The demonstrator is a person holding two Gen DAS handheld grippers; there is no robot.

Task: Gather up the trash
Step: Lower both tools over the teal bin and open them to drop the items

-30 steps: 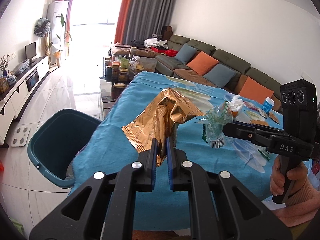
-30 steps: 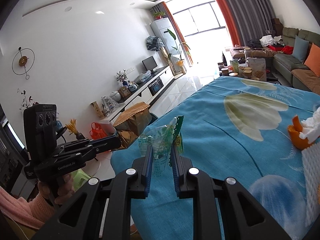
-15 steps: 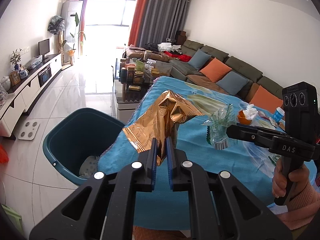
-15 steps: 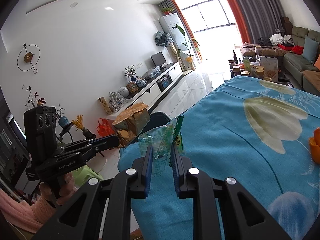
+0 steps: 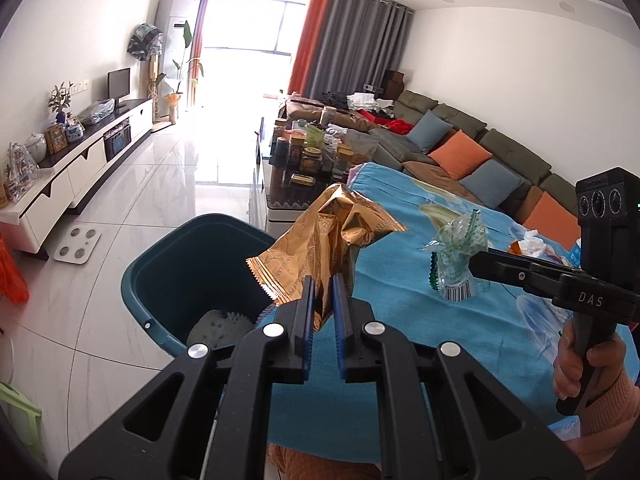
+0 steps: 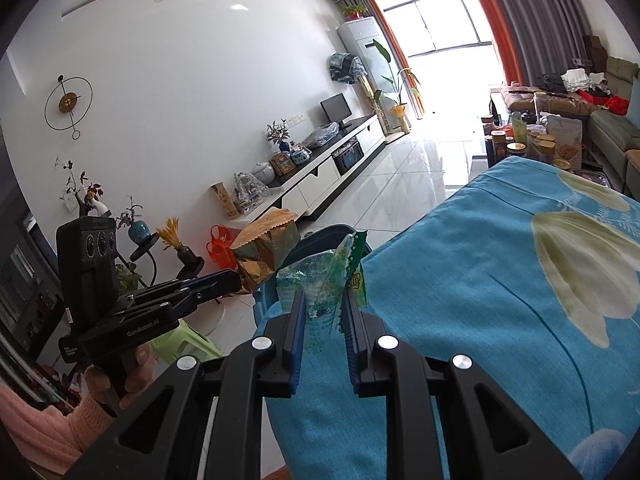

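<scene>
Holding two wrappers by the bin

Going from left to right in the left wrist view: a white TV stand (image 5: 86, 162) runs along the wall, a white scale (image 5: 78, 240) lies on the tiled floor, and a teal bin (image 5: 160, 276) stands on the floor beside the table (image 5: 400, 300), which wears a blue cloth. Something grey and spiky lies at the bin's bottom. The left tool (image 5: 322, 300) is clenched on the lower end of a gold wrapper (image 5: 324, 240), which hangs in the air over the table's edge, just beside the bin's rim. Further right, the right tool (image 6: 322, 312) is clamped on a clear green wrapper (image 5: 456, 256), held above the cloth. A hand (image 5: 584, 360) in a pink sleeve grips that tool's handle. Behind it, crumpled white tissue (image 5: 532, 240) and other litter lie on the table's far side, with a sofa (image 5: 480, 148) and its orange and blue cushions along the right wall.
</scene>
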